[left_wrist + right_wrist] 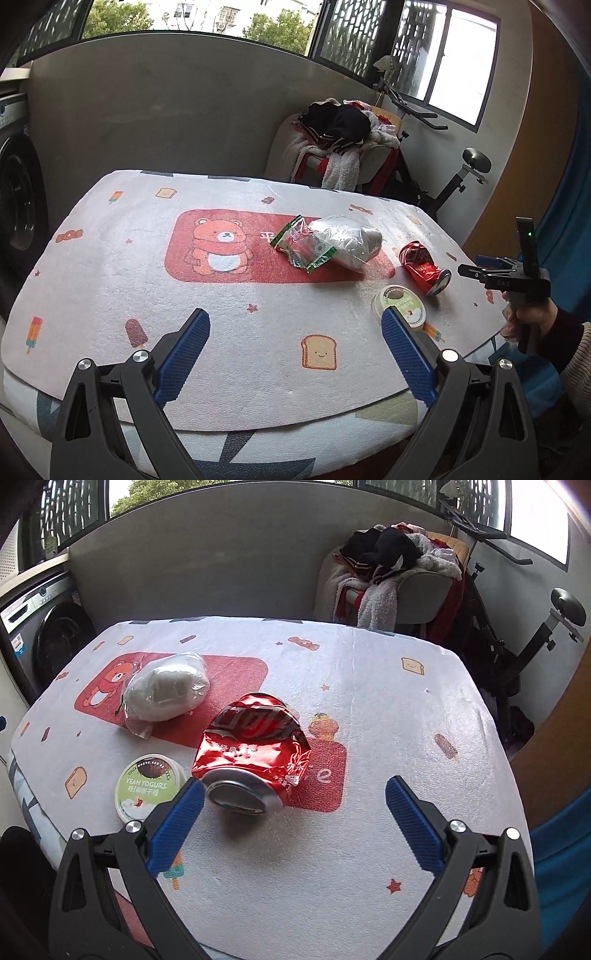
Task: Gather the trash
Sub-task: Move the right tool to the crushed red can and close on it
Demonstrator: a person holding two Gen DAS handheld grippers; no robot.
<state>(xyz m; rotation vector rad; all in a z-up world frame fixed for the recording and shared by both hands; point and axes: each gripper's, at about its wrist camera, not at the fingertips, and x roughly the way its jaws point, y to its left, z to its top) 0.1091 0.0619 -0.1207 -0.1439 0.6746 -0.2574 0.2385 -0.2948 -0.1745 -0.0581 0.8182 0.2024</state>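
Observation:
A crushed red can (251, 760) lies on the patterned table cloth (388, 709), just ahead of my open right gripper (295, 794) and nearer its left finger. Left of the can sits a round yogurt tub (146, 788) with a green lid. Further back lies a clear bag of white stuff (166, 692). In the left wrist view the can (423, 266), tub (400, 304) and bag (345, 240) sit right of centre, with a green-edged clear wrapper (301, 245) beside the bag. My left gripper (295, 321) stands open above the cloth, holding nothing. The right gripper (476, 267) shows at the far right, held by a hand.
A washing machine (48, 635) stands to the left of the table. Behind the table a chair piled with clothes (391, 565) and an exercise bike (524, 635) stand against the wall. The cloth's right part (424, 701) holds nothing.

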